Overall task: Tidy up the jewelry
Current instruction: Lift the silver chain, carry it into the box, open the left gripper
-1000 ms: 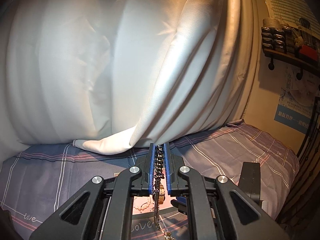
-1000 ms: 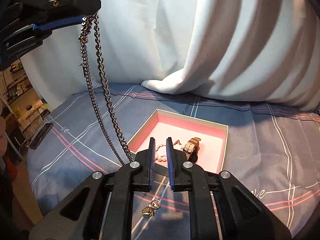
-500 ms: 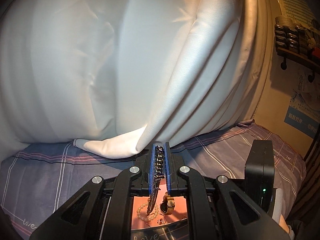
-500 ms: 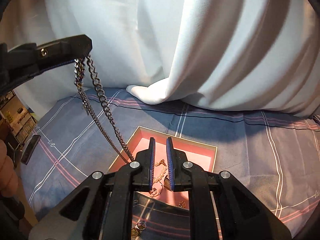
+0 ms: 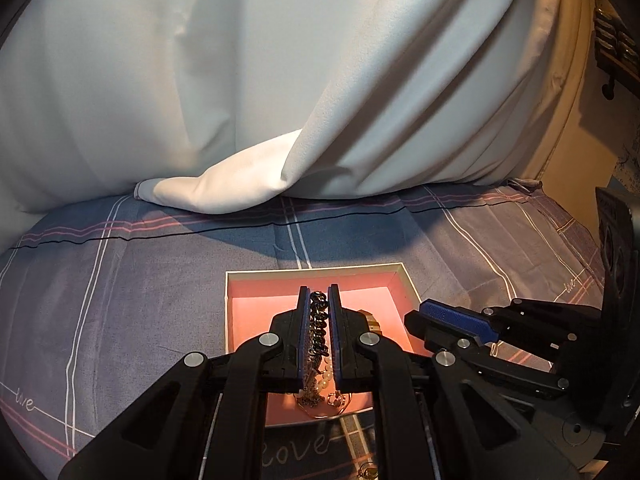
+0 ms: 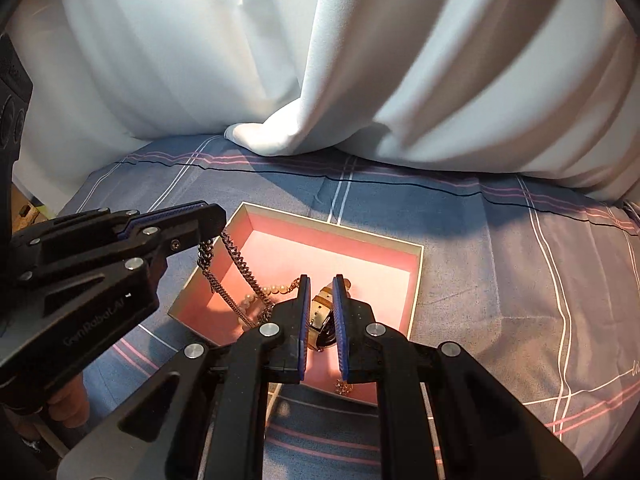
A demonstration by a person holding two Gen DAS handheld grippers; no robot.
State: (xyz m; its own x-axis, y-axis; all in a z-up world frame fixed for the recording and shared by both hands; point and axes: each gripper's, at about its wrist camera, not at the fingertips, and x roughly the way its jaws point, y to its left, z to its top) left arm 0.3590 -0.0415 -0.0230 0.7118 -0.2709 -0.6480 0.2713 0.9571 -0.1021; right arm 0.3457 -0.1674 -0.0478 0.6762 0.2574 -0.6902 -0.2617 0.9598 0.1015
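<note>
A cream box (image 5: pixel 312 273) with a pink lining lies on the plaid bedsheet. My left gripper (image 5: pixel 319 294) is shut on a dark metal chain (image 5: pixel 319 322) just above the box. In the right wrist view the left gripper (image 6: pixel 214 219) hangs over the box's left corner (image 6: pixel 340 233). The chain (image 6: pixel 237 265) runs down from it onto the pink floor beside a pearl strand (image 6: pixel 273 290). My right gripper (image 6: pixel 322 280) hovers over the near side of the box, shut with nothing between its pads; a gold-and-black watch (image 6: pixel 320 316) lies behind them. In the left wrist view the right gripper (image 5: pixel 436 316) shows at the right.
White draped fabric (image 5: pixel 280 100) closes off the far side of the blue-grey plaid sheet (image 5: pixel 120 300). Small gold rings (image 5: pixel 369 472) lie on the sheet in front of the box. A small gold piece (image 6: pixel 343 388) rests in the box's near corner. A hand (image 6: pixel 68 400) grips the left tool.
My left gripper has come down and forward with the chain, whose lower end now rests in the box. My right gripper has moved forward over the box.
</note>
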